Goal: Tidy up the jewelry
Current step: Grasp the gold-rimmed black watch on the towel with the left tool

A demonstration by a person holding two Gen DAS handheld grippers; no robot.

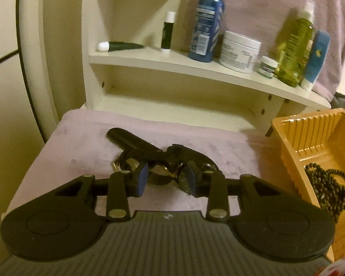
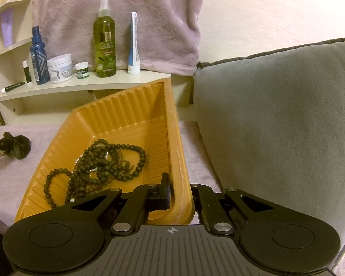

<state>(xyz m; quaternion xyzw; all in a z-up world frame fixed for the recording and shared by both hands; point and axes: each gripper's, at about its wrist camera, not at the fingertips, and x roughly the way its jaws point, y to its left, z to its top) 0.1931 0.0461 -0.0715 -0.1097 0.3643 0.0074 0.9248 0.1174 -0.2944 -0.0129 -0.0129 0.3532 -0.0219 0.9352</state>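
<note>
**Left wrist view: watches between the jaws, tray held steady**

Left wrist view: the left gripper (image 1: 166, 179) is set low over a tangle of dark watches (image 1: 163, 161) lying on a pink cloth (image 1: 69, 151). Its jaws are partly spread with a watch face between the pads; whether the pads press on it cannot be told, since motion blur and dim light obscure the contact. Straps are intertwined, so more than one watch could be dragged up, or one could slip from a thin grip. The orange tray (image 1: 294, 142) is cut off at the right edge.

Right wrist view: the right gripper (image 2: 181, 195) is pinched on the near rim of the orange tray, with beaded bracelets (image 2: 99, 165) piled inside. The tray appears tilted, so the beads could slide or spill if the hold slackened. The outer pad is hidden behind the rim.
</note>
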